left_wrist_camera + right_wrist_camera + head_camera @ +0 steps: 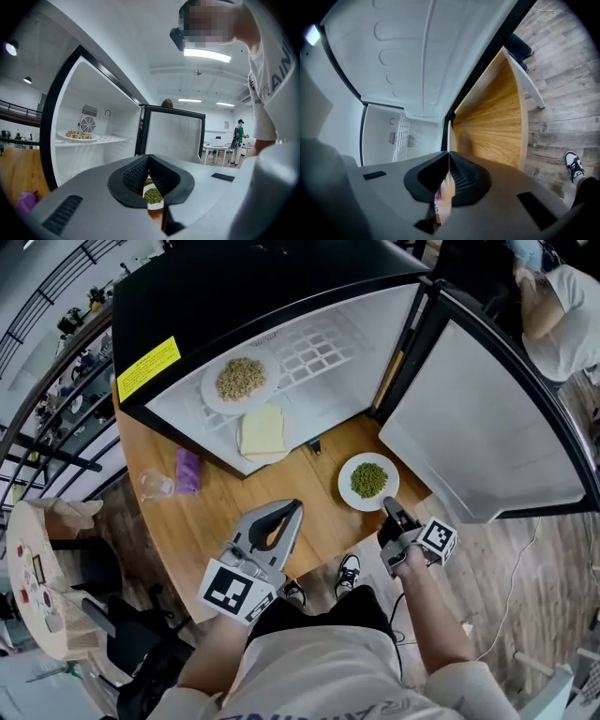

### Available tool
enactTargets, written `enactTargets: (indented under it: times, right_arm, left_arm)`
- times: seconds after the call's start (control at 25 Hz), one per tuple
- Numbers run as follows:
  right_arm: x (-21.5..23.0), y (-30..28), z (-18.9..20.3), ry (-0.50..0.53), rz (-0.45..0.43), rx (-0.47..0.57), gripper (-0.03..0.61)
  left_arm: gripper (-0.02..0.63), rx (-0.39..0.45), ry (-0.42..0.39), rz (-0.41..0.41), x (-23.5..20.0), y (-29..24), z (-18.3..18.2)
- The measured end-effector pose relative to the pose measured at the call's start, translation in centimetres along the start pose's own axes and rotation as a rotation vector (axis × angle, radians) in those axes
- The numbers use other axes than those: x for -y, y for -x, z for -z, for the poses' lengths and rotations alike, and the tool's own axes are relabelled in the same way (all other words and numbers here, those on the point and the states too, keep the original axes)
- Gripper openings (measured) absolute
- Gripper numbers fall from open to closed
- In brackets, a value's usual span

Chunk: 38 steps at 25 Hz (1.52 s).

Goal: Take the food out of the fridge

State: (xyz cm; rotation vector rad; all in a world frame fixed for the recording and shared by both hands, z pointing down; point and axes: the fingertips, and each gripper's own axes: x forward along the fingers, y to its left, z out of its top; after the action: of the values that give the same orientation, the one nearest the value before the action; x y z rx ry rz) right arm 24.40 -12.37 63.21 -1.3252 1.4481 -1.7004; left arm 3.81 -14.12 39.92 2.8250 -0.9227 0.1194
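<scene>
green peas (368, 479) sit on a white plate (346, 472) that is already out of the fridge and resting on the wooden table (211, 521), just in front of the open door (478, 437). the right gripper (389, 505) reaches in from the near edge on an outstretched forearm, tilted slightly down, jaws pressed together on the plate's near rim, which shows edge-on as a thin white line in the right gripper view. the left gripper (292, 505) hangs roughly level over the table beside it, aimed at the fridge (187, 296), jaws together on nothing. this looks like the setting-down step for the first item; next the rim needs releasing. farther in, a pale yellow slab (262, 432), maybe bread or cheese, lies at the fridge's front edge, and a plate of tan grains (241, 378) waits on the shelf.
</scene>
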Motion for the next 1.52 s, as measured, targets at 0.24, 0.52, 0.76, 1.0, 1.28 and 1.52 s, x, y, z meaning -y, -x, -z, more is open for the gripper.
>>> enactTargets:
  times: [0.24, 0.52, 0.76, 1.0, 1.28, 1.52]
  right_arm:
    - [1.8, 1.5, -1.5, 0.004, 0.021, 0.028, 0.026]
    - [3.8, 2.6, -2.5, -0.005, 0.073, 0.060, 0.026]
    - [4.8, 3.0, -2.8, -0.029, 0.142, 0.057, 0.026]
    - [5.0, 3.3, -2.8, -0.002, 0.171, 0.023, 0.109]
    - [6.2, 3.4, -2.3, 0.011, 0.225, -0.025, 0.169]
    - [7.0, 3.3, -2.1, 0.005, 0.227, -0.033, 0.175]
  left_arm:
    - [0.009, -0.003, -0.004, 0.010, 0.9, -0.6, 0.0]
    - [0.009, -0.006, -0.005, 0.015, 1.3, -0.7, 0.0]
    - [0.009, -0.005, -0.008, 0.020, 1.5, -0.6, -0.1]
    - [0.009, -0.009, -0.005, 0.022, 1.6, -0.4, 0.0]
    - [0.009, -0.012, 0.000, 0.016, 1.3, 0.2, 0.2]
    - [0.009, -0.013, 0.002, 0.011, 1.1, 0.3, 0.4]
